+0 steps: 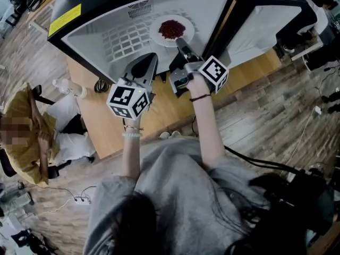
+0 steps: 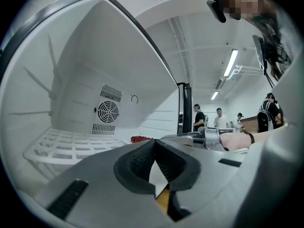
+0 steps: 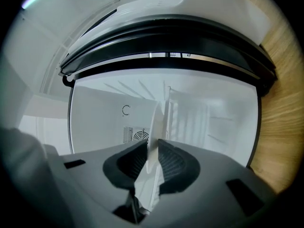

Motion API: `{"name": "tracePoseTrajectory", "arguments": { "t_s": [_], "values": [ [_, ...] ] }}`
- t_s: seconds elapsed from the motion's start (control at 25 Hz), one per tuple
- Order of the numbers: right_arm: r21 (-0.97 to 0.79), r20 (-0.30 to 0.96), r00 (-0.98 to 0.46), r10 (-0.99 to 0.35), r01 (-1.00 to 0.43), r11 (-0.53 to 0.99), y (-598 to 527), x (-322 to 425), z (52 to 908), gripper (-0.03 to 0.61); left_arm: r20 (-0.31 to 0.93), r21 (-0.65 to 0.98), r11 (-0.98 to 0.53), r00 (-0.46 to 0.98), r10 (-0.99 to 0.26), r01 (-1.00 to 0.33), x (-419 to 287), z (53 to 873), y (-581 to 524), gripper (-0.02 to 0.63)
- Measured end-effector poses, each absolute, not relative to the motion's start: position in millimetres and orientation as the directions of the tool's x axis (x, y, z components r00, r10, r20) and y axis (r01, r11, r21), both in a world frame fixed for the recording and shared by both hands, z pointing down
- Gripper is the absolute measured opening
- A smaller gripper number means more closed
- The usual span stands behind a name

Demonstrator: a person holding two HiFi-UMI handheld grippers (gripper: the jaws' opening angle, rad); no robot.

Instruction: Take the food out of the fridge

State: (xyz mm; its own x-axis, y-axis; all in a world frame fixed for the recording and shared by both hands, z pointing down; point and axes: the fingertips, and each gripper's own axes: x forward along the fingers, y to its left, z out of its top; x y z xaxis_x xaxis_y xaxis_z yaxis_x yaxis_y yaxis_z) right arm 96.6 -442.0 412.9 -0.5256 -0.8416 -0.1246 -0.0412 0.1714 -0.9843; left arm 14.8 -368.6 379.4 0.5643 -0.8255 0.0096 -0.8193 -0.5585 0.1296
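Head view: the fridge (image 1: 95, 25) stands open on the wooden table (image 1: 249, 70). A white plate (image 1: 157, 35) of red food (image 1: 171, 28) sits on its wire shelf (image 1: 125, 39). The right gripper (image 1: 181, 44) is at the plate's near rim, and the left gripper (image 1: 146, 62) hangs just outside.

Left gripper view: jaws closed together, nothing in them.

Right gripper view: jaws pinching the plate's rim, seen edge-on.

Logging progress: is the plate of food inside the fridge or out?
Inside: the plate rests on the white rack within the fridge, with the right gripper closed on its rim.
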Motion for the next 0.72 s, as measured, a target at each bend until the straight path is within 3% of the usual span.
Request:
{"name": "tracePoseTrajectory", "arguments": {
  "t_s": [0.72],
  "values": [
    [-0.987,-0.158,-0.512,-0.844,0.084,0.134,-426.4,91.7,407.5,0.058,-0.010,0.114,-0.569,0.572,-0.820,-0.814,9.1,365.1,-359.4,0.008]
  ]
}}
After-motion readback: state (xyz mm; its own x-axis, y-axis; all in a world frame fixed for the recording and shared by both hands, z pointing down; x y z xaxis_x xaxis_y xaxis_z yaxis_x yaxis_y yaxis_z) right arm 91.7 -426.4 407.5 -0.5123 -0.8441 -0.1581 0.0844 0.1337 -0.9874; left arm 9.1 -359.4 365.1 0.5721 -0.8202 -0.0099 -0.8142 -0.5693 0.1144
